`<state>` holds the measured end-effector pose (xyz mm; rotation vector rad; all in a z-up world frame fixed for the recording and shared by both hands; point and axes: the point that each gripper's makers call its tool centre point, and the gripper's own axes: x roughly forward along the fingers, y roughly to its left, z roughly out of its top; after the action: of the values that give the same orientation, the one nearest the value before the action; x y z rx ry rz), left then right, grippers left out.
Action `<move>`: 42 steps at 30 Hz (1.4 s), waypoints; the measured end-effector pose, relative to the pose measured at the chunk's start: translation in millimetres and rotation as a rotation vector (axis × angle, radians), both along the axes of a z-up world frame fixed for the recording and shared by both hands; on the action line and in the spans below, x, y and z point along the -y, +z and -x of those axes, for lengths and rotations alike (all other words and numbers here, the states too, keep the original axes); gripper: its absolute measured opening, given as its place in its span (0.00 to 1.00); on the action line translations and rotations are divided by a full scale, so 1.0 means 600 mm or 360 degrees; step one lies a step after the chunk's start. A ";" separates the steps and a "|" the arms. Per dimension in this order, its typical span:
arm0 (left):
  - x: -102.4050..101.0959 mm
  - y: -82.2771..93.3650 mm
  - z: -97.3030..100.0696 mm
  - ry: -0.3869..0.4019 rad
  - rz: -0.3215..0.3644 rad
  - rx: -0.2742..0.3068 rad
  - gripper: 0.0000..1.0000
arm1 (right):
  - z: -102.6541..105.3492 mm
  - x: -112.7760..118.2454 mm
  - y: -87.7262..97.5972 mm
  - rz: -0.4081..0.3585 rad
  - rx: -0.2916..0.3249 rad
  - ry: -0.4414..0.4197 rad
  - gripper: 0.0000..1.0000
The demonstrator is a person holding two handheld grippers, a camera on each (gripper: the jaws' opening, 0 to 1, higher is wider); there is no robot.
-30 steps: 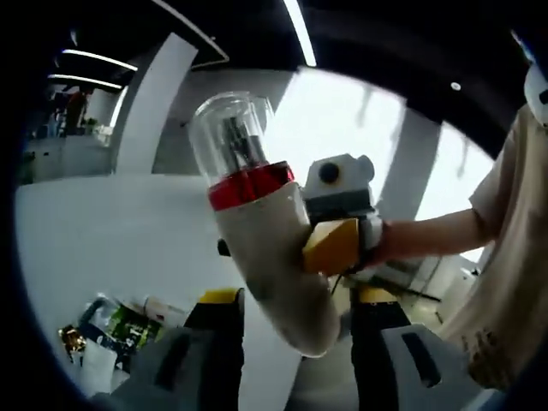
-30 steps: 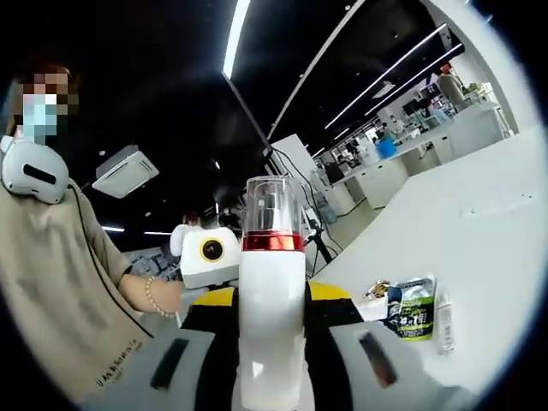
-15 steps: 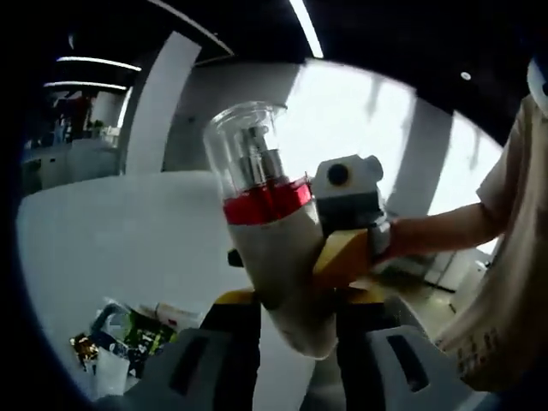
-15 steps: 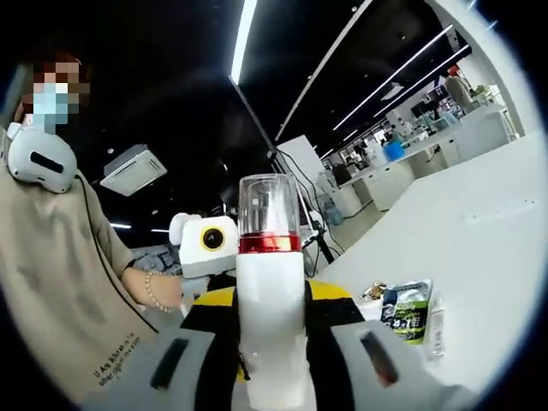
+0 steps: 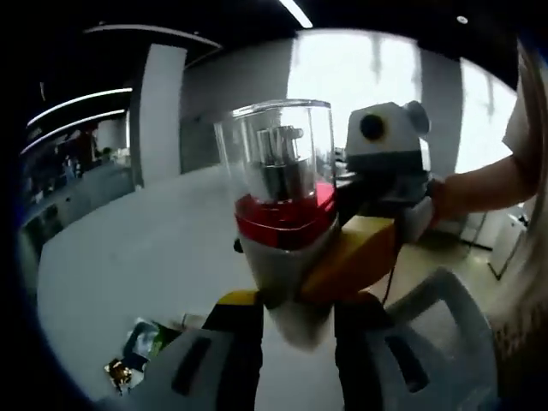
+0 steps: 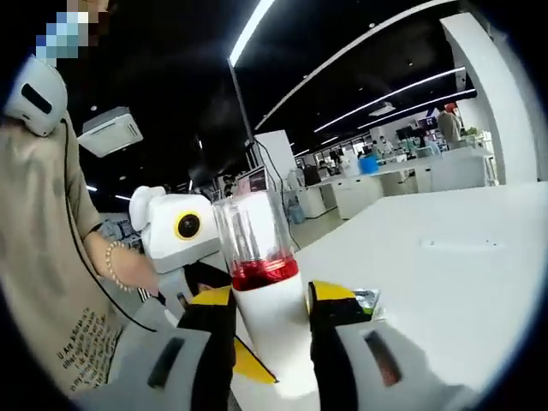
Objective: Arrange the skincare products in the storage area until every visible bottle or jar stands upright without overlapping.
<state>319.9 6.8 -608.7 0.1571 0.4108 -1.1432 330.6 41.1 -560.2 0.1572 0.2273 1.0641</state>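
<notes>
A white bottle (image 5: 287, 257) with a red ring and a clear cap is held up in the air above the table. In the left gripper view its base sits between my left gripper's (image 5: 295, 306) yellow-tipped jaws, and the right gripper's yellow jaw (image 5: 355, 257) presses its side from the right. In the right gripper view the same bottle (image 6: 265, 312) leans slightly left between my right gripper's (image 6: 272, 295) jaws, which are shut on it. The left gripper's yellow jaw (image 6: 250, 364) touches the bottle low on the left.
A white table (image 5: 128, 257) lies below, with a few small sachets (image 5: 141, 342) near its edge; the sachets (image 6: 366, 298) also peek out behind the right jaw. A person's hand (image 6: 128, 270) and beige shirt are at the left of the right gripper view.
The bottle has tipped: its cap now points more toward the left camera and leans left in the right gripper view. Both grippers stay on it, and both views have shifted.
</notes>
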 end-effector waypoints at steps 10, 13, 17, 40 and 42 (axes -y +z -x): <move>0.028 -0.070 -0.028 0.0013 -0.0160 0.0080 0.28 | -0.019 0.029 -0.078 0.0299 0.0063 0.0057 0.31; 0.038 -0.096 -0.035 0.0013 -0.0205 0.0087 0.28 | -0.023 0.037 -0.101 0.0370 0.0065 0.0069 0.31; 0.051 -0.126 -0.041 0.0014 -0.0230 0.0063 0.28 | -0.028 0.050 -0.132 0.0445 0.0059 0.0075 0.31; 0.070 -0.198 -0.071 0.0086 -0.0324 0.0046 0.28 | -0.058 0.081 -0.207 0.0507 -0.0016 0.0154 0.31; 0.072 -0.198 -0.076 0.0093 -0.0322 0.0052 0.28 | -0.062 0.083 -0.208 0.0501 -0.0023 0.0149 0.31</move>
<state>365.3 -36.5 -727.8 0.3378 0.4988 -1.0391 367.8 -8.7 -684.9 -0.1300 0.4151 1.1062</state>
